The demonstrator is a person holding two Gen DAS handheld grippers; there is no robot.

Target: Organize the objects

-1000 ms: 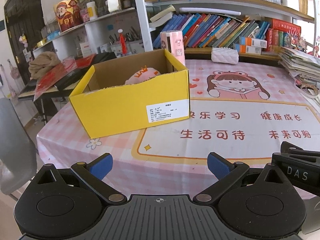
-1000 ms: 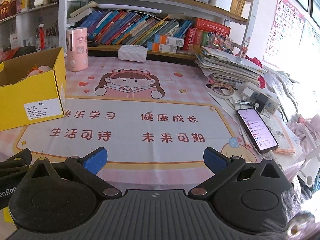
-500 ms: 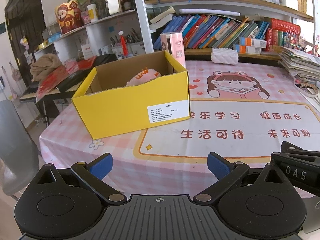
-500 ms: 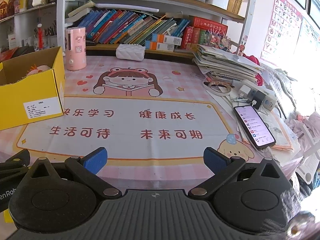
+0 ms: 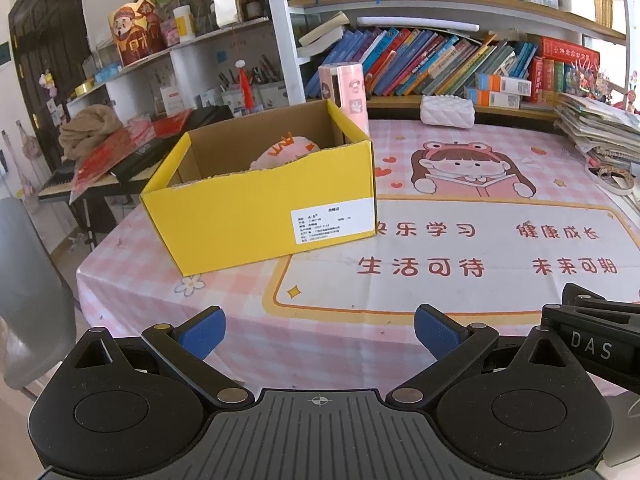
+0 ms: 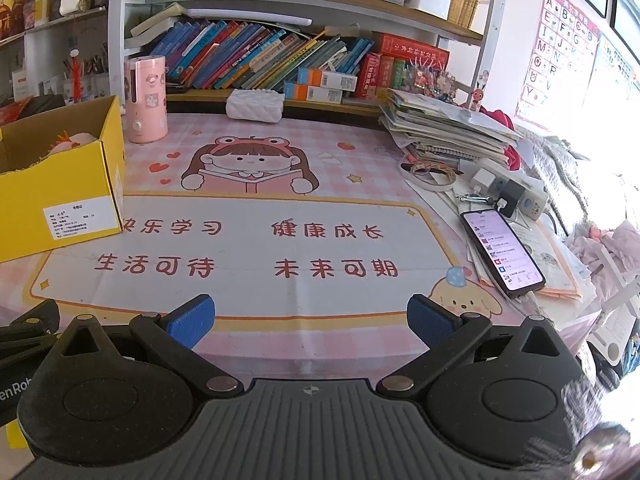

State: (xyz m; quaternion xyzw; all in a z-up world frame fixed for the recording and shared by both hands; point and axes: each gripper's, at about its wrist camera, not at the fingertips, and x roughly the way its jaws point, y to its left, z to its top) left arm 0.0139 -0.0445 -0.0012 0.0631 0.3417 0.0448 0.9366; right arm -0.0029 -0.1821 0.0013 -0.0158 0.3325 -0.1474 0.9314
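Note:
An open yellow cardboard box (image 5: 260, 208) stands on the left part of the pink checked tablecloth (image 5: 440, 288), with a pink plush toy (image 5: 286, 152) lying inside it. The box (image 6: 60, 196) and the toy (image 6: 70, 142) also show at the left edge of the right wrist view. My left gripper (image 5: 320, 330) hangs open near the table's front edge, well short of the box, nothing between its blue pads. My right gripper (image 6: 310, 318) is open too, over the front of the table, holding nothing. A pink cylinder (image 6: 145, 100) stands behind the box.
A white quilted case (image 6: 255, 106) lies at the back by the bookshelf (image 6: 280, 60). At the right are a stack of papers (image 6: 448, 132), a tape roll (image 6: 434, 174), chargers (image 6: 508, 192) and a lit phone (image 6: 502, 252). A grey chair (image 5: 28, 288) stands left of the table.
Both grippers have drawn back and up slightly, so more of the table's front edge shows. Nothing on the table has moved and both grippers stay open.

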